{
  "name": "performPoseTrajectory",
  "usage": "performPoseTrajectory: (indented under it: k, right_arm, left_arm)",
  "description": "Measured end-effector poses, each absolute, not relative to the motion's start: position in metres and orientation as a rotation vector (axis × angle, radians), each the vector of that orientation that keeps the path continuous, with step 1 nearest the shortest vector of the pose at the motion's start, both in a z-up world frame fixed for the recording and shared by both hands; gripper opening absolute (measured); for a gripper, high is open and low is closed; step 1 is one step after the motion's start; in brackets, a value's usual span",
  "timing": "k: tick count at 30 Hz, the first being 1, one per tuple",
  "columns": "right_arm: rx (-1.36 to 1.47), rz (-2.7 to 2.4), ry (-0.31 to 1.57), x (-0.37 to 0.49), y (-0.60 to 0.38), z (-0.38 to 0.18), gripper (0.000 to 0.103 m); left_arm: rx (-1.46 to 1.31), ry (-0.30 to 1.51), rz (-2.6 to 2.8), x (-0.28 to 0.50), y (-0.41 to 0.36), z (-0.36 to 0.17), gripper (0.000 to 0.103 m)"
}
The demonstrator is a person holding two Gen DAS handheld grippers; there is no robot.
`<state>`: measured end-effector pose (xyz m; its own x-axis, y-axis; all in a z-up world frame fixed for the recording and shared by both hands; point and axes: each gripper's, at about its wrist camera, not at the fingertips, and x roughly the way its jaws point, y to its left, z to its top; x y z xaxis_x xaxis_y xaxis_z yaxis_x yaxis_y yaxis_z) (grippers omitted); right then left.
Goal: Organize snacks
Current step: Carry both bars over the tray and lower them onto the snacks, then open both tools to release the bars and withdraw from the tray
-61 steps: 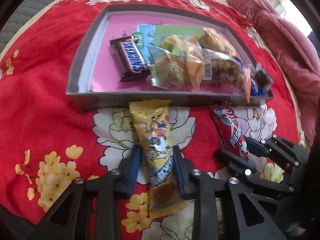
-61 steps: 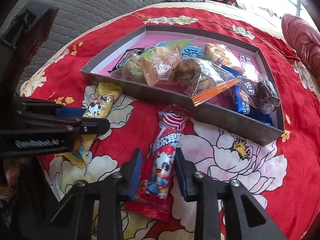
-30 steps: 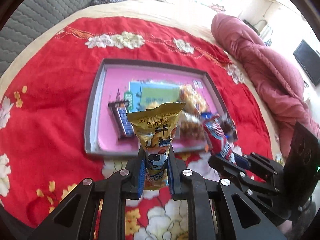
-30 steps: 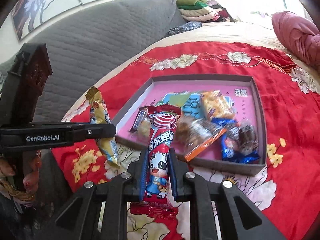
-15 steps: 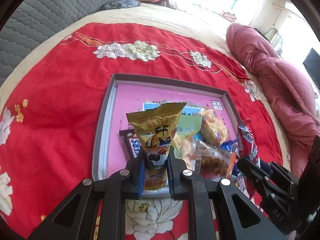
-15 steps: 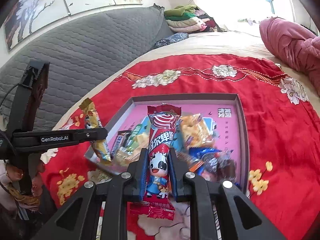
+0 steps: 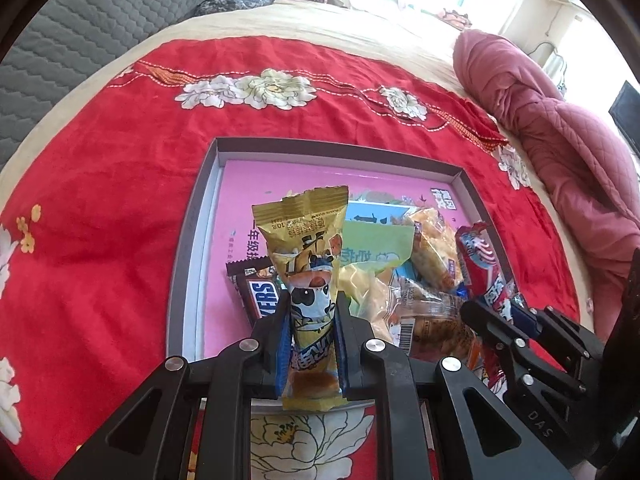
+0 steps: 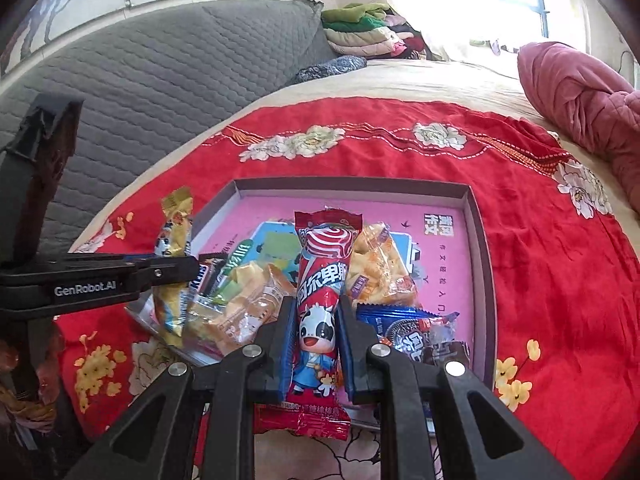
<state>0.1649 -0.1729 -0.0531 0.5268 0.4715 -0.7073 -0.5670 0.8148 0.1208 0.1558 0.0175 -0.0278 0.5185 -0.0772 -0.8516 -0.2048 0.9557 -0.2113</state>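
My left gripper (image 7: 313,322) is shut on a yellow snack packet (image 7: 308,248) and holds it upright above the near edge of the grey tray (image 7: 192,232) with a pink floor. My right gripper (image 8: 313,334) is shut on a red lollipop packet (image 8: 324,264) and holds it upright above the same tray (image 8: 476,216). The tray holds a Snickers bar (image 7: 256,292), a green packet (image 7: 376,248), clear-wrapped pastries (image 7: 424,312), an orange-yellow packet (image 8: 376,264) and a blue Oreo packet (image 8: 404,332). The right gripper with the red packet (image 7: 482,268) also shows in the left wrist view.
The tray lies on a red flowered blanket (image 7: 120,184) over a bed. A pink quilt (image 7: 568,136) is bunched at the right. A grey quilted headboard (image 8: 140,84) and folded clothes (image 8: 360,28) stand at the far end.
Both grippers closed on their packets, lifted them off the blanket and carried them forward over the tray. Now both packets hang closer above the snacks in the tray.
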Motion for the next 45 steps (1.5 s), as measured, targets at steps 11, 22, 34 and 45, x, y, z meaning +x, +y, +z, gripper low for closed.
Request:
performPoseTrajectory:
  k: [11, 22, 34, 45]
  right_arm:
    - [-0.134, 0.585, 0.798, 0.169, -0.177, -0.057, 0.020]
    - [-0.138, 0.579, 0.787, 0.168, -0.176, -0.055, 0.020]
    - [-0.112, 0.584, 0.763, 0.166, -0.180, -0.047, 0.030]
    - [-0.102, 0.573, 0.750, 0.167, -0.182, -0.044, 0.038]
  left_arm:
    - [-0.290, 1.028, 0.076, 0.156, 0.016, -0.029, 0.019]
    - [-0.284, 1.065, 0.073, 0.156, 0.013, -0.035, 0.022]
    - [-0.289, 1.062, 0.078, 0.154, 0.014, -0.029, 0.041]
    - [-0.292, 1.056, 0.085, 0.153, 0.017, -0.023, 0.051]
